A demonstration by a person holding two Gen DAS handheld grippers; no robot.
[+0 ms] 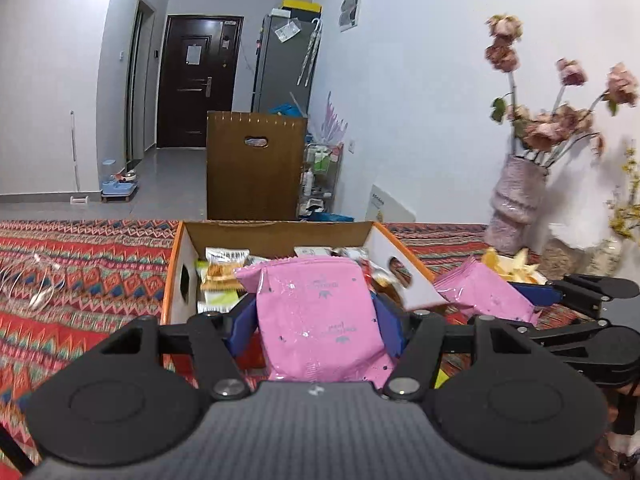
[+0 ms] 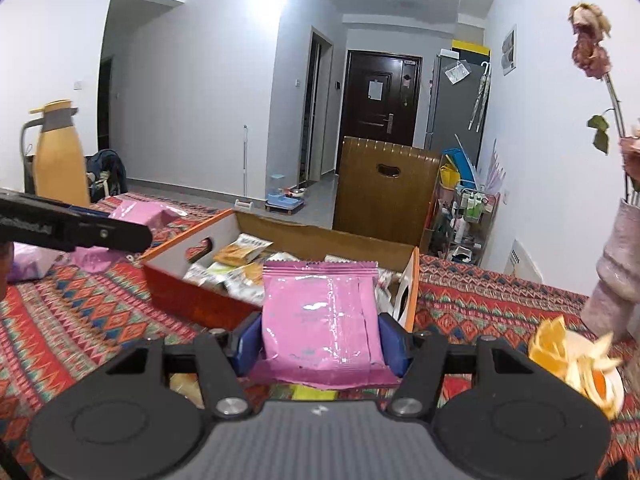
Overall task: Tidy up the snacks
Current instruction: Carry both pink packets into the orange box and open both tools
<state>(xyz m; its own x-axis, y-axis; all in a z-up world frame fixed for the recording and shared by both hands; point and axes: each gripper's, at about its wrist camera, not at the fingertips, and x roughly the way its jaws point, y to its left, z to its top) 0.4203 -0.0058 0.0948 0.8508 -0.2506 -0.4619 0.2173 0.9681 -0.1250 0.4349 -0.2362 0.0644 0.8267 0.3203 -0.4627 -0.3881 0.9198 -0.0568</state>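
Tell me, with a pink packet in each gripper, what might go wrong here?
The box already looks crowded with snacks, so a dropped pink packet could perch on top or slide out. The right gripper works close to the plate of orange peel and the vase of dried flowers; a wide swing might knock them.

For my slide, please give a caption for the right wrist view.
Right gripper holds a pink snack packet before the open cardboard box.
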